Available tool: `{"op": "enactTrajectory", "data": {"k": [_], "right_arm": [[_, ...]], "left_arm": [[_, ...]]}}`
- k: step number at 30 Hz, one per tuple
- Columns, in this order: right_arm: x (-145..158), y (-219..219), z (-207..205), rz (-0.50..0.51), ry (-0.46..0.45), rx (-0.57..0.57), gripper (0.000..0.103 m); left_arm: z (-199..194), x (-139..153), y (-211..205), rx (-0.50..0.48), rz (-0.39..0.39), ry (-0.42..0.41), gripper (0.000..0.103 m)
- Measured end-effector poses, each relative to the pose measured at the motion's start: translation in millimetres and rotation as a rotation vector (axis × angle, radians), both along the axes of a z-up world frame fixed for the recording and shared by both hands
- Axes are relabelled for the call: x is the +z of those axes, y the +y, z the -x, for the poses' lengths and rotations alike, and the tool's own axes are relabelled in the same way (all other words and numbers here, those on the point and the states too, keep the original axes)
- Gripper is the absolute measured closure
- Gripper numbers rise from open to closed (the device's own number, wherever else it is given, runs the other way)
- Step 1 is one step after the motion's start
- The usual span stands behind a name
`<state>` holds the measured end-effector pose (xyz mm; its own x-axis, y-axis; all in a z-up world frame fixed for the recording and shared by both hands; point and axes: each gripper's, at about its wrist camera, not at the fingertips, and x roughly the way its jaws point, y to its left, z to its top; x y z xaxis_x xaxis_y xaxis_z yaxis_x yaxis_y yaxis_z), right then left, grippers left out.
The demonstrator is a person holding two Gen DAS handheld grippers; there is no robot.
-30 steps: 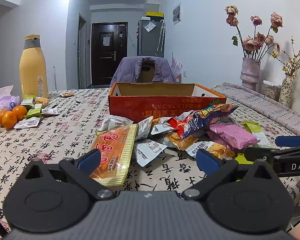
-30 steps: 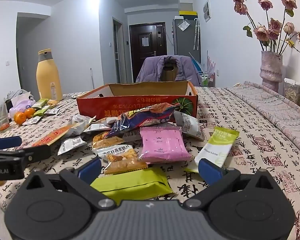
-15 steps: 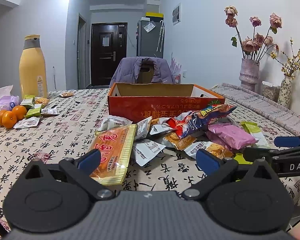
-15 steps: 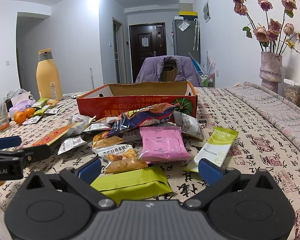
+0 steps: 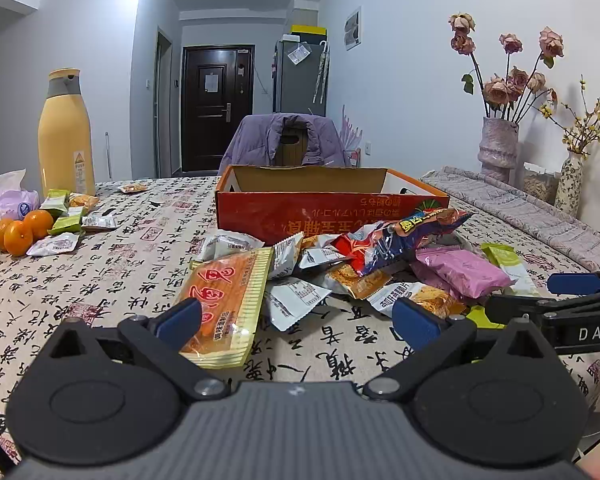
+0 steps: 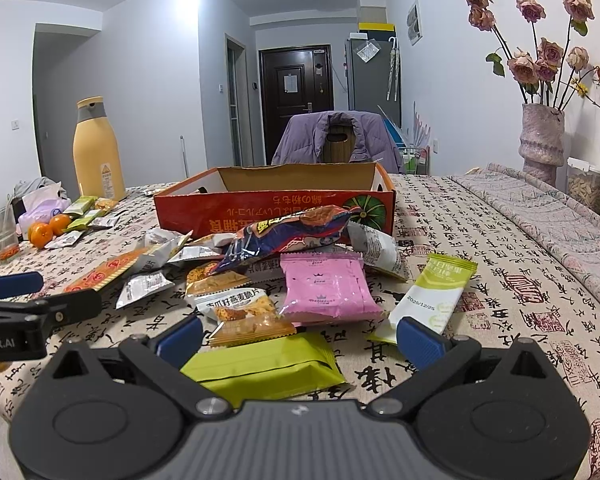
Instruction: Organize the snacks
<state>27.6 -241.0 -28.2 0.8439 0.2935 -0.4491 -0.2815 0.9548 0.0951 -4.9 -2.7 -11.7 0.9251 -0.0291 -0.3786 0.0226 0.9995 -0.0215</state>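
My left tongs (image 5: 296,316): level, low over table (image 5: 100,272), spread wide, empty. My right tongs (image 6: 300,334): same, wide, empty. Snack pile (image 6: 320,280): ahead, before orange box (image 6: 276,210).

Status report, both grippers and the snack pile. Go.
Left gripper open, right gripper open, both empty. Snack pile loose on tablecloth before the orange box. Nothing blocking.
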Motion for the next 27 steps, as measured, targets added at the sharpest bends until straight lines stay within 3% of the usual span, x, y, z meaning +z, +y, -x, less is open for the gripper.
{"op": "enactTrajectory", "data": {"k": [27], "right_arm": [[0.2,-0.1,1.4,0.0,-0.002,0.0,0.0]], "left_arm": [[4.0,2.1,-1.1,-0.002,0.005,-0.007,0.0]]}}
